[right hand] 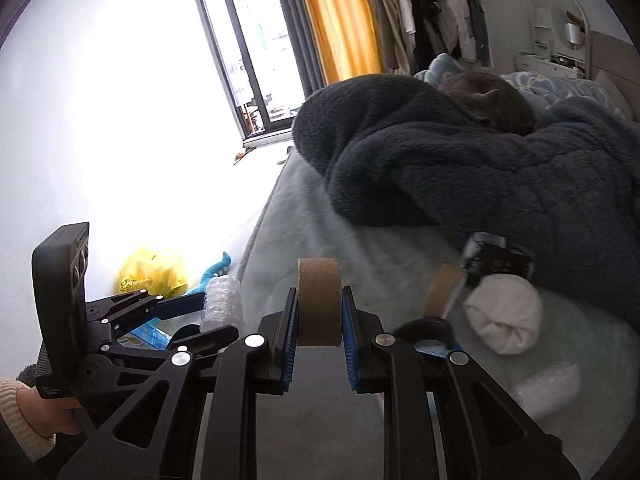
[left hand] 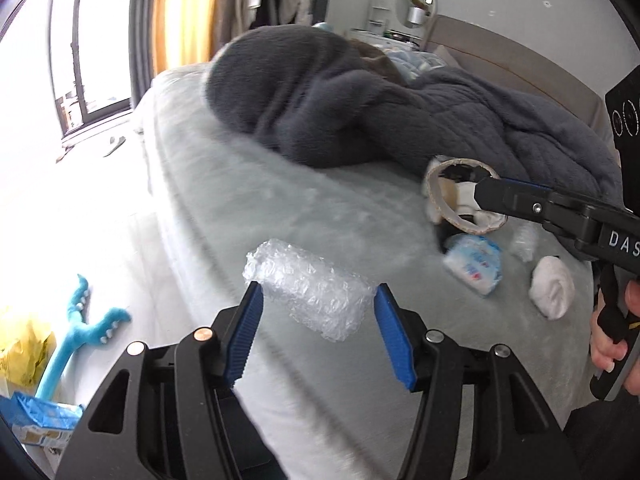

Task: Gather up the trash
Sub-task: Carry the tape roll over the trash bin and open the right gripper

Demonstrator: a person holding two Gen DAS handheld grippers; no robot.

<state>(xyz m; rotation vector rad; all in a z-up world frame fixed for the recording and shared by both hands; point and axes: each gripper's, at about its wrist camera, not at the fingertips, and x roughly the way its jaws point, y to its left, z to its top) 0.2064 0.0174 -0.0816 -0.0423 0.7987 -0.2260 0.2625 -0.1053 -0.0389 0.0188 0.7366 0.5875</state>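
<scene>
My left gripper point(left hand: 318, 300) is shut on a wad of clear bubble wrap point(left hand: 310, 294) and holds it above the pale bed point(left hand: 280, 208). My right gripper point(right hand: 320, 300) is shut on a brown cardboard tape roll point(right hand: 319, 300), also seen in the left wrist view point(left hand: 452, 196), lifted over the bed. On the bed lie a blue-and-white tissue pack point(left hand: 474, 262), a small piece of clear plastic point(left hand: 524, 242), a white rolled sock point(left hand: 552, 288), a second cardboard ring point(right hand: 444, 288) and a black box point(right hand: 498, 260).
A dark fleece blanket point(left hand: 360, 100) is heaped across the bed's far half. On the floor to the left are a yellow bag point(right hand: 150, 270), a blue plush toy point(left hand: 76, 328) and a blue box point(left hand: 40, 420). A window lies beyond.
</scene>
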